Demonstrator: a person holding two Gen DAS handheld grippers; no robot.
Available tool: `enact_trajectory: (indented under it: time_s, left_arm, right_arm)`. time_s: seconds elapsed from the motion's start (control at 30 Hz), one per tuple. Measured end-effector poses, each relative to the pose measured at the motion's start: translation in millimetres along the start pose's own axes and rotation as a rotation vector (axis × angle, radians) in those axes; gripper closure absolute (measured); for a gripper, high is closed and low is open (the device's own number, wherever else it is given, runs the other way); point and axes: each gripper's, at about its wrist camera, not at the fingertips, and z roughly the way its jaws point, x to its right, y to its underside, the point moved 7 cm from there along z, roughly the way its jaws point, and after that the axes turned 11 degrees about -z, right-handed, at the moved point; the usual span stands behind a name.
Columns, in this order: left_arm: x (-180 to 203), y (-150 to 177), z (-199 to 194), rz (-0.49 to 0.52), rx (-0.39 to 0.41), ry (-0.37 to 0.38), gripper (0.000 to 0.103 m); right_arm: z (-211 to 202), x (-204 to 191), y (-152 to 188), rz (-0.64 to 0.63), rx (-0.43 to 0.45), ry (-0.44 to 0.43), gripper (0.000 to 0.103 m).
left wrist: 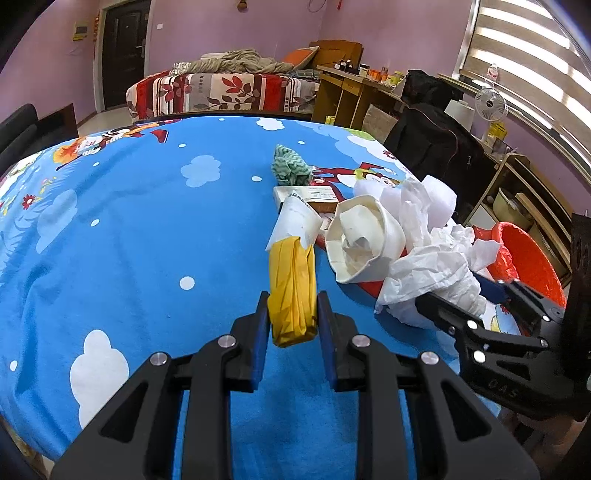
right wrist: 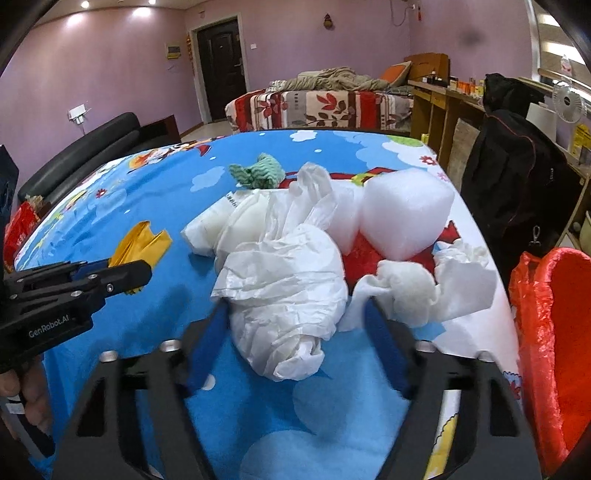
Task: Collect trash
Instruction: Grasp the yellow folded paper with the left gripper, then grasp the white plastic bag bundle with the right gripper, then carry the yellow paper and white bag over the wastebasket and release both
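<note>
The walls are pale purple. A dark door stands in the far wall, with two ceiling lights glowing above to its left. A bed with a red leaf-patterned cover sits beyond the table, rumpled bedding on top. Wooden shelves with small bottles run along the right side under a striped window blind, bright with daylight. A small white fan stands on the sill. A black sofa lies at left.

Blue cartoon tablecloth – crumpled trash
</note>
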Motion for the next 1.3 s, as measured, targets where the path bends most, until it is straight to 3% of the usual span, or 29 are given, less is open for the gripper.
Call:
enact_trajectory:
  time_s: [0.07, 0.17, 0.7, 1.3]
  left_arm:
    - [0, 0, 0, -0.001, 0.0, -0.001, 0.079]
    - [0, 0, 0, 0.0, 0.0, 0.0, 0.079]
    - [12, -5, -13, 0.025, 0.036, 0.031, 0.079]
    - [42, -21, -34, 0.095, 0.107, 0.059, 0.079]
  right_arm:
    - [-3, 0, 2, -0.004, 0.002, -0.002, 0.056]
    - [-7, 3, 4, 0.004, 0.007, 0.0, 0.062]
    - [-48, 24, 6, 0.071, 0.083, 0.009, 0.063]
    - [-107, 79, -2, 0.149, 0.172, 0.126, 0.063]
